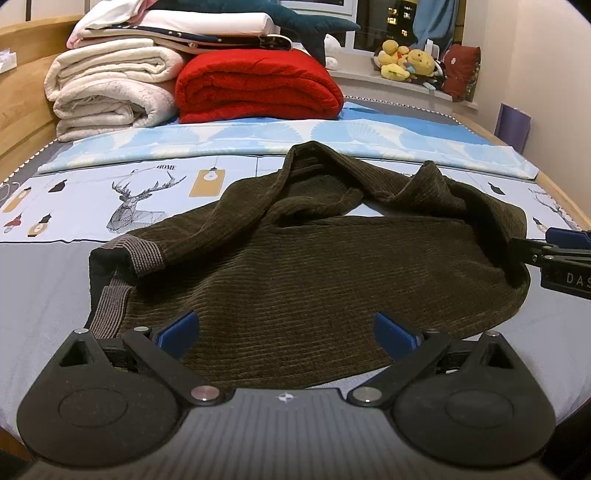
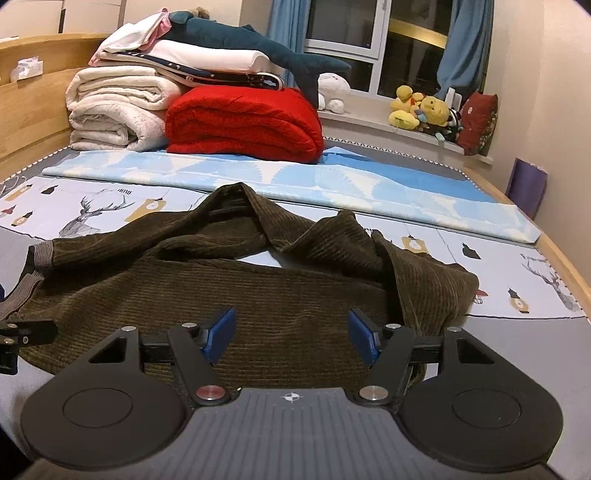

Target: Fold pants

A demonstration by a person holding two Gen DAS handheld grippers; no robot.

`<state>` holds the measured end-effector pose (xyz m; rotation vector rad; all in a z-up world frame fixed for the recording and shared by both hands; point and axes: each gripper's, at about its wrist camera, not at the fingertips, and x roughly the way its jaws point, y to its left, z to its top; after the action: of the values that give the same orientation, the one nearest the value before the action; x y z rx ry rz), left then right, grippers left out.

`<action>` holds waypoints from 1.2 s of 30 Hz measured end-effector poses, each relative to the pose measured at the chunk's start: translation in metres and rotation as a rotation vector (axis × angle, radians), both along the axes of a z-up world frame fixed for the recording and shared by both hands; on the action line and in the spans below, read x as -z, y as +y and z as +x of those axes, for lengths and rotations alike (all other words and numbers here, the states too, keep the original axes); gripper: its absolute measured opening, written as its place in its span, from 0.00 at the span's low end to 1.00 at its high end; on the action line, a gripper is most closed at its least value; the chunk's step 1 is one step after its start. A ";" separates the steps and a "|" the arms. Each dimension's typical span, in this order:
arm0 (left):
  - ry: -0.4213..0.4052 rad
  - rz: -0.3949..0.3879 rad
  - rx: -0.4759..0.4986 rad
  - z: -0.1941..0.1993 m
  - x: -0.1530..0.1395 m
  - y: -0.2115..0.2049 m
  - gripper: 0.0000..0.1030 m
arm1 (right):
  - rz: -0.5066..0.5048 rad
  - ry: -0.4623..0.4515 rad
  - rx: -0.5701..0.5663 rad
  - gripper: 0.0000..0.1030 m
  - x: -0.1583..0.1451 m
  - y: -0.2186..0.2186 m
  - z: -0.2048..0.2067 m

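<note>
Both grippers tilt down over the near edge of the pants, which lie rumpled on the bed in front of the red blanket. The left gripper has its blue fingers spread wide above the cloth, holding nothing. The right gripper also has its fingers apart, not pinching the fabric beneath. The pants are dark olive corduroy, striped cuffs to the left, legs bunched toward the blanket.

Both wrist cameras look low and close across the bed toward the window. Each frames the same brown pants, the left view from farther left.
</note>
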<state>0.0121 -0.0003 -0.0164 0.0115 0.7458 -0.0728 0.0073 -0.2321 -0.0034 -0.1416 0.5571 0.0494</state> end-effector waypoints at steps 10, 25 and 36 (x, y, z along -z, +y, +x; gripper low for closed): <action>0.003 0.001 0.005 0.001 0.001 -0.002 0.99 | -0.001 -0.011 -0.005 0.66 0.001 0.002 0.000; 0.001 0.004 0.013 0.001 0.001 -0.004 0.99 | 0.007 0.004 -0.017 0.70 0.001 0.004 0.001; 0.002 0.002 0.009 0.000 0.000 -0.002 0.99 | -0.004 0.010 -0.030 0.71 0.003 0.007 0.000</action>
<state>0.0123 -0.0024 -0.0164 0.0167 0.7474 -0.0811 0.0078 -0.2251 -0.0060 -0.1533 0.5653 0.0785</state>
